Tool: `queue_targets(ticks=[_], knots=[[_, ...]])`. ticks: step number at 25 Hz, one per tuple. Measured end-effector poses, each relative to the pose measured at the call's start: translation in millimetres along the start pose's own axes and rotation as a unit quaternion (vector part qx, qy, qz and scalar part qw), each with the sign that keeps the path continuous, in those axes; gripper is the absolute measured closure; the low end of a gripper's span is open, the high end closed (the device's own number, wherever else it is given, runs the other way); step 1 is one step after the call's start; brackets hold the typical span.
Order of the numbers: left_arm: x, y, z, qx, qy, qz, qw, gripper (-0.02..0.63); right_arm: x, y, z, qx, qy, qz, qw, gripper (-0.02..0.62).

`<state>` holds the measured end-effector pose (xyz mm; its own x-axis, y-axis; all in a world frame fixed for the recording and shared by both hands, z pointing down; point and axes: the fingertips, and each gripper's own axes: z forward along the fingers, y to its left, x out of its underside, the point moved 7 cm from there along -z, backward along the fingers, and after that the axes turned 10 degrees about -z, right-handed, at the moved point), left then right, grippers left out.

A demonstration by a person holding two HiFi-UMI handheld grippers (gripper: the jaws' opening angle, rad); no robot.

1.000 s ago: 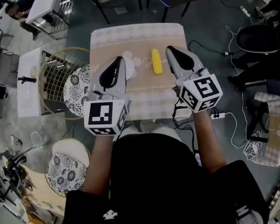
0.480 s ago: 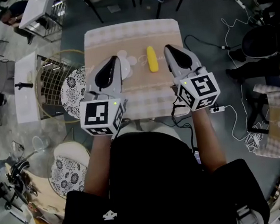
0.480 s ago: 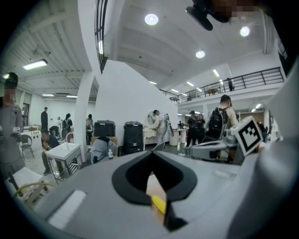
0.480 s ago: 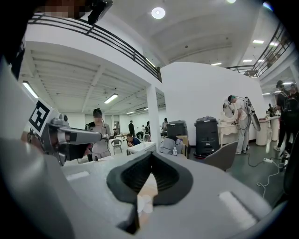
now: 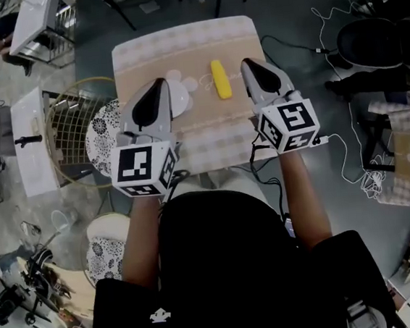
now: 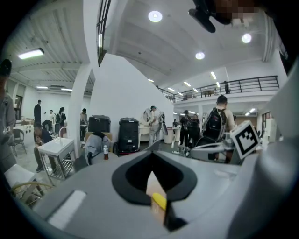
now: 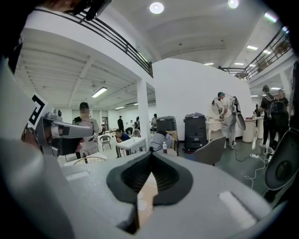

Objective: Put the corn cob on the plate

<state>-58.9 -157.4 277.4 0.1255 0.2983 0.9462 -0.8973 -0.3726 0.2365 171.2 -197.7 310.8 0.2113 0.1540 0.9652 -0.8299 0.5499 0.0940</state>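
A yellow corn cob lies lengthwise on the small checked table. It also shows through the gap under the jaw tips in the left gripper view, as the corn cob. A white plate sits to its left, partly hidden by my left gripper. That gripper hovers over the plate's left side with its jaws together and nothing in them. My right gripper hangs just right of the cob, apart from it. Its jaws are shut and empty.
A round wire basket and a patterned stool stand left of the table, with a white side table beyond. Cables, a dark chair and a box are on the right. People stand in the hall.
Both grippers have sunk a little and eased forward over the table. The corn cob and plate lie where they were. Neither pair of jaws has changed.
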Motion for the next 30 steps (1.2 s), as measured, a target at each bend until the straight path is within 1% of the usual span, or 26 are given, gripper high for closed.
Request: queue_targets(ticks=[9,15,18,25,30], knots=[[10.6,50.7,11.7,0.017,0.031,-0.012,0.9993,0.597,33.8,5.7,39.2,0.041,0.050,0.014,0.998,0.592],[25.3,78.8,22.5,0.026,0.060,-0.022,0.9976,0.597,74.8,5.8,64.2,0.069,0.090,0.043,0.993,0.592],[33.2,89.6,27.1,0.032,0.075,-0.026,0.9963,0.597,97.1,6.6,75.9,0.083,0.109,0.048,0.989,0.592],[47.8,95.7,44.1,0.038,0.111,-0.023,0.9929,0.597,150.3,-3.0,96.2,0.090,0.153,0.073,0.981,0.591],[60.8,113.4,39.2,0.042,0.123,-0.022,0.9912,0.597,185.5,8.8,114.7,0.089,0.187,0.076,0.975,0.577]])
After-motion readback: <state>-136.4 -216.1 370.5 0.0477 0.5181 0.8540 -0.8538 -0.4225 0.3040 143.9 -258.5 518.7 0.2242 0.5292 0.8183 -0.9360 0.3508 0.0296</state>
